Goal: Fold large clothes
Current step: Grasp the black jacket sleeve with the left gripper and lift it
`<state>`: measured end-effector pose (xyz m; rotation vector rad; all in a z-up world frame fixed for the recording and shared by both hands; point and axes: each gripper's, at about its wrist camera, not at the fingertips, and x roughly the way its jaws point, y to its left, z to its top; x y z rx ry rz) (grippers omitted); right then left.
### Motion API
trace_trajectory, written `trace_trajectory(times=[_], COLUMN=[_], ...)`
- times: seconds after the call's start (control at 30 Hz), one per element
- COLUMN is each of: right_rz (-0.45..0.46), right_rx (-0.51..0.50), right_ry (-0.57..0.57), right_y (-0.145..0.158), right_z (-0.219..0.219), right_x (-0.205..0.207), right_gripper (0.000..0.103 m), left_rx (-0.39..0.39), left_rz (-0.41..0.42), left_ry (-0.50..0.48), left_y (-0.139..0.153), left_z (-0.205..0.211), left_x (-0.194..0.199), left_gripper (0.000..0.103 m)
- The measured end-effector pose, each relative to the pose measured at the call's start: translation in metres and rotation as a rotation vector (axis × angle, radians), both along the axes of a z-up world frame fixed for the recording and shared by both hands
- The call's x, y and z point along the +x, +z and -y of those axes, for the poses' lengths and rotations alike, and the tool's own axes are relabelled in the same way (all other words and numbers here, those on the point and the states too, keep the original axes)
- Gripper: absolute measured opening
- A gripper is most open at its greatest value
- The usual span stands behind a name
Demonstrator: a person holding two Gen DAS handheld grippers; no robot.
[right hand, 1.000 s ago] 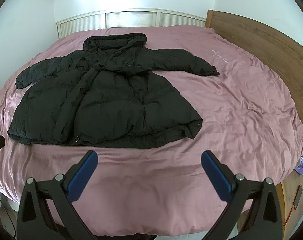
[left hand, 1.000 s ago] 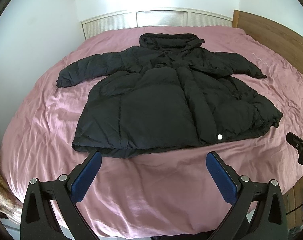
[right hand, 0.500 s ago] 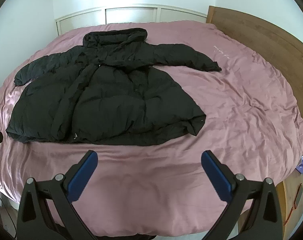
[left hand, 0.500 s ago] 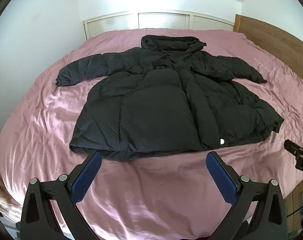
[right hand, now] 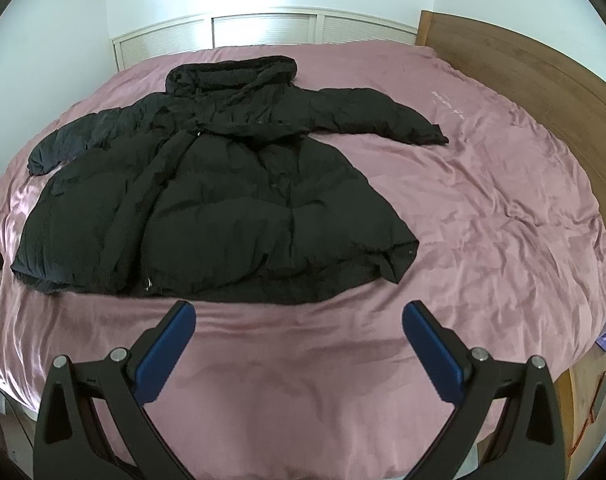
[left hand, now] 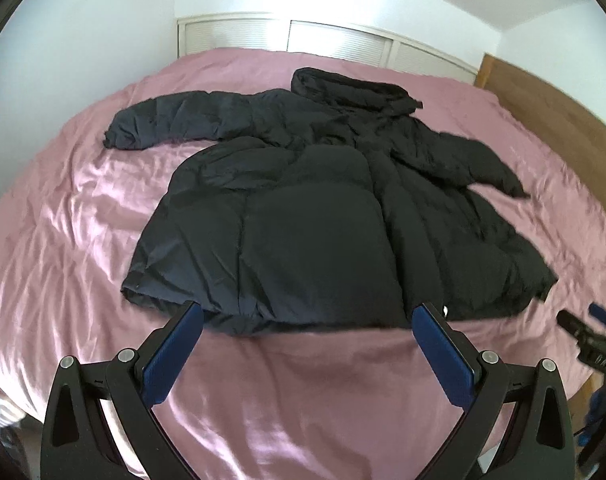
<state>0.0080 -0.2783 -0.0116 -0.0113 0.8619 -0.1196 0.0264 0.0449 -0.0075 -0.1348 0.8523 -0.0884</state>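
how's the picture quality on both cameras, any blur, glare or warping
Left wrist: strong fisheye bending, glare on the pink bedsheet, motion smear at the right edge by the right gripper. Right wrist: sharper, black jacket crisp, bright wash on the far wall.

The jacket (right hand: pixel 207 208) lies spread on the bed (right hand: pixel 483 220), hood toward the far closet doors (right hand: pixel 263 30), headboard (right hand: pixel 523 76) to its right.

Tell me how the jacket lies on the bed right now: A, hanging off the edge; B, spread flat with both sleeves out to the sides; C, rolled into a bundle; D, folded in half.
B: the jacket lies spread open on the bed, one sleeve reaching out each way, hood at the far end, and both grippers open short of it.
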Motion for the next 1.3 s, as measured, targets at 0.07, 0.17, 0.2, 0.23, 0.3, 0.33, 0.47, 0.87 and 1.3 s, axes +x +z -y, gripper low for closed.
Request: trace_trajectory(times=[0.07,0.17,0.2,0.23,0.3,0.33,0.47,0.87,1.3], right_rz=[0.008,0.011,0.013,0.013,0.011,0.012,0.024,0.019,-0.117], right_rx=[0.003,0.006,0.008,0.01,0.02,0.027,0.038,0.108,0.062], right_ry=[-0.002,-0.007,-0.01,-0.013,-0.021,-0.023,-0.024,-0.013,-0.087], right_y=[0.002,0.002,0.002,0.001,0.0,-0.001,-0.006,-0.022,0.018], right_z=[0.002,0.006,0.009,0.011,0.016,0.018,0.026,0.026,0.015], right_x=[0.006,0.017,0.022,0.027,0.037,0.046,0.082,0.226,0.268], right_gripper=[0.103,0.103,0.103,0.103,0.103,0.103,0.103,0.103,0.103], left_rx=[-0.014,-0.039,-0.051,-0.066,-0.114,-0.127,-0.171,-0.353,-0.842], left_rz=[0.013,0.014,0.01,-0.003,-0.043,-0.05,-0.056,-0.028,0.053], left_ry=[0.013,0.035,0.046,0.055,0.061,0.065,0.113,0.525,0.77], left_y=[0.004,0.007,0.007,0.006,0.001,0.0,-0.001,-0.056,-0.13], left_z=[-0.007,-0.016,-0.02,-0.025,-0.037,-0.042,-0.072,-0.251,-0.358], left_x=[0.008,0.025,0.03,0.038,0.059,0.067,0.113,0.3,0.351], left_gripper=[0.102,0.102,0.102,0.102,0.102,0.102,0.102,0.1,0.094])
